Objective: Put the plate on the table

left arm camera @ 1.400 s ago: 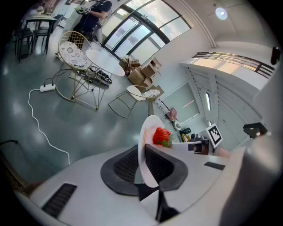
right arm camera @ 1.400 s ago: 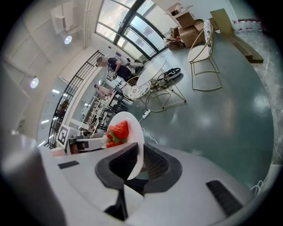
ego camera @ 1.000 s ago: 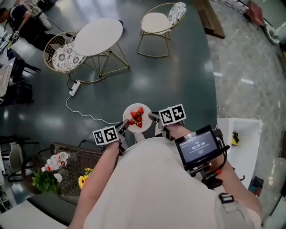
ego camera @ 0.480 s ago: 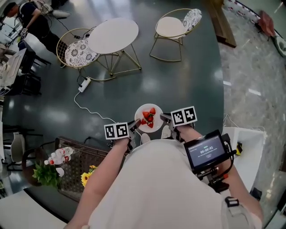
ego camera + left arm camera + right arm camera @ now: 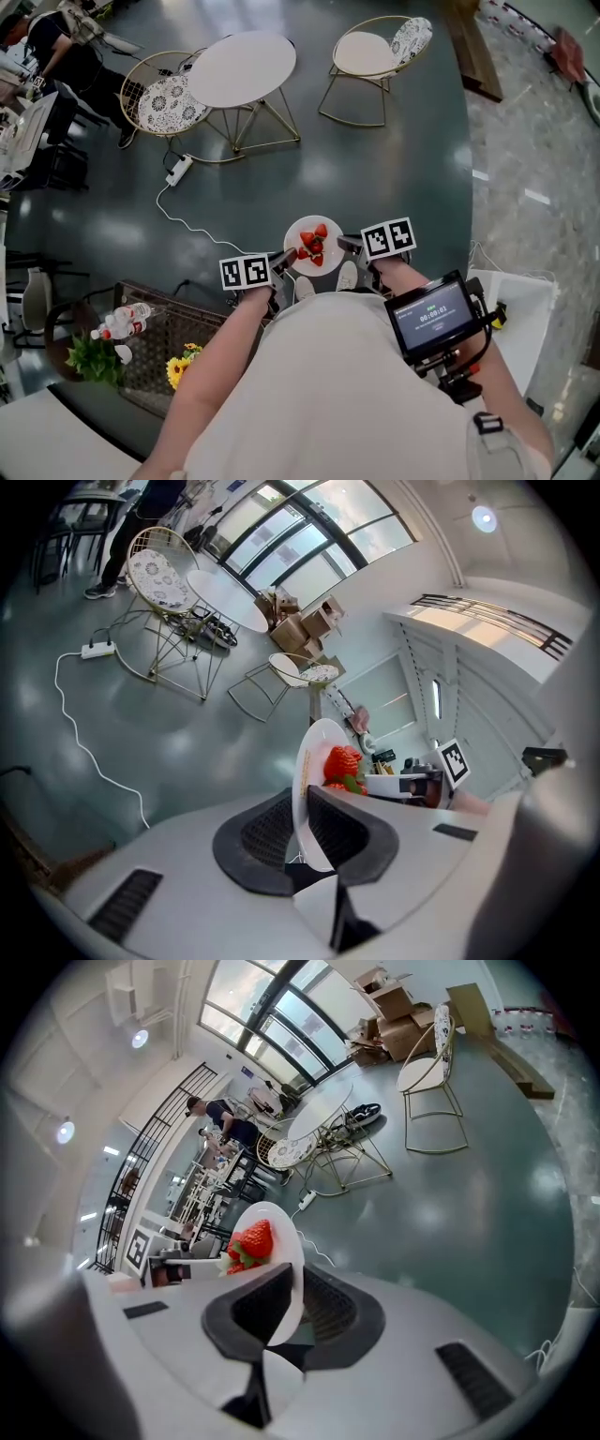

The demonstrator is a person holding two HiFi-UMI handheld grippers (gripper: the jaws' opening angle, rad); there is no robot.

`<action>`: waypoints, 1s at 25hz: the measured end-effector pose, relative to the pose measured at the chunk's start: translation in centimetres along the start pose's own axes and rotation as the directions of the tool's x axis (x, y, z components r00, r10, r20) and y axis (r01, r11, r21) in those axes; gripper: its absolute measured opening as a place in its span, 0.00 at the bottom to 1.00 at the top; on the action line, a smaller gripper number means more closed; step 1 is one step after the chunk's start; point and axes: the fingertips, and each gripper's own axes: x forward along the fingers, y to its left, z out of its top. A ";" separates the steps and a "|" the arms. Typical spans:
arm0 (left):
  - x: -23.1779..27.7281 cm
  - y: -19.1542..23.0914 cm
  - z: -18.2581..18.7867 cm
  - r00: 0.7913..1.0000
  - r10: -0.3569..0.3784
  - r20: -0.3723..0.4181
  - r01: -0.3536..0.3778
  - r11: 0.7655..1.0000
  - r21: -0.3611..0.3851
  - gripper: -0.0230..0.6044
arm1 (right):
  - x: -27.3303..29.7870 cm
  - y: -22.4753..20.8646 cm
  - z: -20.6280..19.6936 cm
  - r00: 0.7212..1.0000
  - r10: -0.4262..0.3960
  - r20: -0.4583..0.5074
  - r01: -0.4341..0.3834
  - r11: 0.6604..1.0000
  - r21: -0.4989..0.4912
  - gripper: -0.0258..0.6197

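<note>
Both grippers clamp the plate holding strawberries

plate: moved rightward in the head view since a second ago.
desk: shifted right too, the far chair likewise.

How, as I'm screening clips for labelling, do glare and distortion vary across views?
Head view: sharp, soft light patches on the glossy floor; left gripper view: strong fisheye, dark corners, plate crisp; right gripper view: same fisheye, bright windows.
</note>
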 end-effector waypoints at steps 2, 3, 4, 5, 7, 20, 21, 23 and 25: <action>-0.2 0.1 -0.1 1.000 0.001 0.003 -0.001 1.000 -0.006 0.08 | 0.1 0.1 0.0 1.000 0.001 -0.003 -0.001 1.000 -0.006 0.09; -0.2 0.2 0.0 1.000 0.003 0.005 -0.003 1.000 -0.008 0.08 | 0.2 0.2 0.1 1.000 0.003 -0.003 -0.003 1.000 -0.007 0.09; -0.2 0.3 0.0 1.000 0.004 0.006 -0.004 1.000 -0.008 0.08 | 0.3 0.2 0.1 1.000 0.005 -0.003 -0.005 1.000 -0.007 0.09; -0.2 0.3 0.1 1.000 0.005 0.008 -0.004 1.000 -0.009 0.08 | 0.3 0.2 0.1 1.000 0.007 -0.003 -0.007 1.000 -0.006 0.09; -0.2 0.3 0.1 1.000 0.003 0.011 -0.003 1.000 -0.009 0.08 | 0.3 0.2 0.2 1.000 0.010 -0.004 -0.010 1.000 -0.006 0.09; -0.2 0.4 0.1 1.000 0.008 0.009 -0.008 1.000 -0.008 0.08 | 0.4 0.1 0.1 1.000 0.025 -0.004 -0.025 1.000 -0.001 0.09; -0.1 0.4 0.1 1.000 0.008 0.009 -0.008 1.000 -0.008 0.08 | 0.5 0.1 0.0 1.000 0.026 -0.003 -0.026 1.000 0.000 0.09; 0.0 0.5 0.1 1.000 0.007 0.007 -0.007 1.000 -0.007 0.08 | 0.6 0.0 0.0 1.000 0.026 -0.002 -0.026 1.000 0.002 0.09; 0.1 0.5 0.1 1.000 0.007 0.004 -0.007 1.000 -0.007 0.08 | 0.6 -0.1 0.0 1.000 0.025 0.000 -0.025 1.000 0.005 0.09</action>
